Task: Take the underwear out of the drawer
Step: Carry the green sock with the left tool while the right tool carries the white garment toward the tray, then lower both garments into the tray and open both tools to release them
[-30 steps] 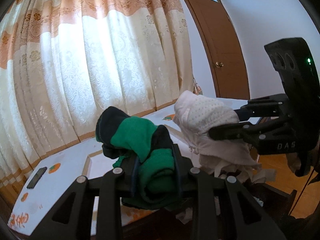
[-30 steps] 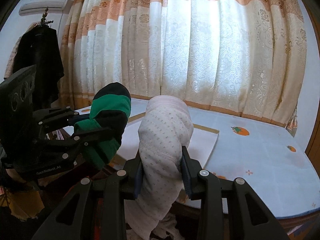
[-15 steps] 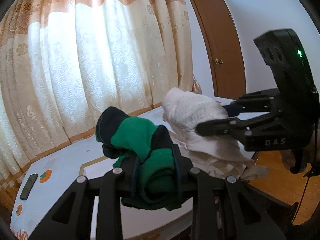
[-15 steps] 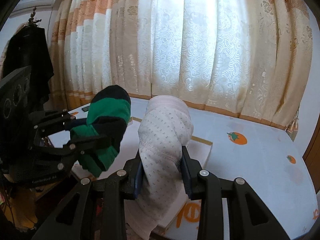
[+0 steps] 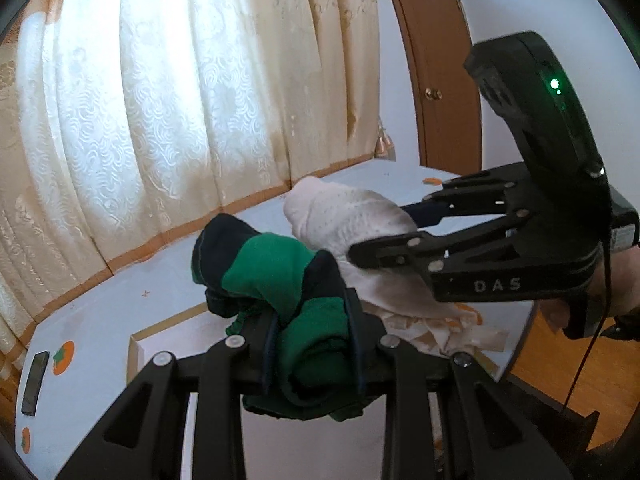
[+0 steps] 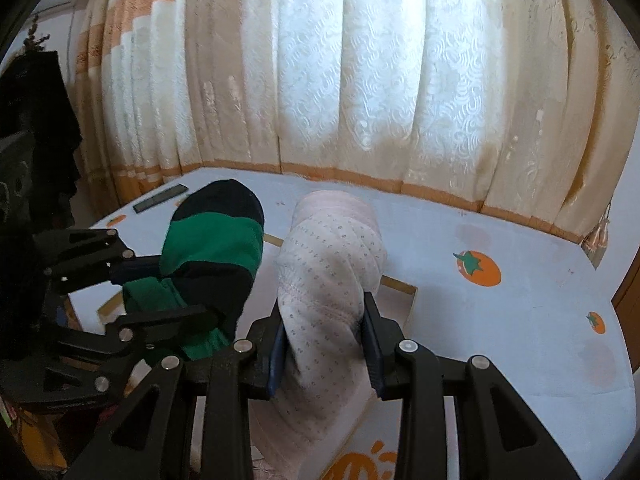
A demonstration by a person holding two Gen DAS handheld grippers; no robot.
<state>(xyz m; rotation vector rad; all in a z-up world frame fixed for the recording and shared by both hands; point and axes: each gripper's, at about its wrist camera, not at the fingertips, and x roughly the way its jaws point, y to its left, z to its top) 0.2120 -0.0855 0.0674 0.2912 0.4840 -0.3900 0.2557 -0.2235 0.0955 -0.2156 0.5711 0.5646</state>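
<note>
Left gripper (image 5: 312,344) jaws clamped on green-and-navy rolled underwear (image 5: 280,276), centre frame. Right gripper (image 6: 326,340) jaws clamped on pale dotted underwear (image 6: 328,280). Both bundles held above desk (image 6: 520,320). Advice: keep grip firm, carry level, set down on bare cloth, mind dangling tails.

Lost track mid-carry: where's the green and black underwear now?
The green and black underwear is clamped in the left hand-held gripper, above the table, left of the white dotted underwear in the right-wrist view.
</note>
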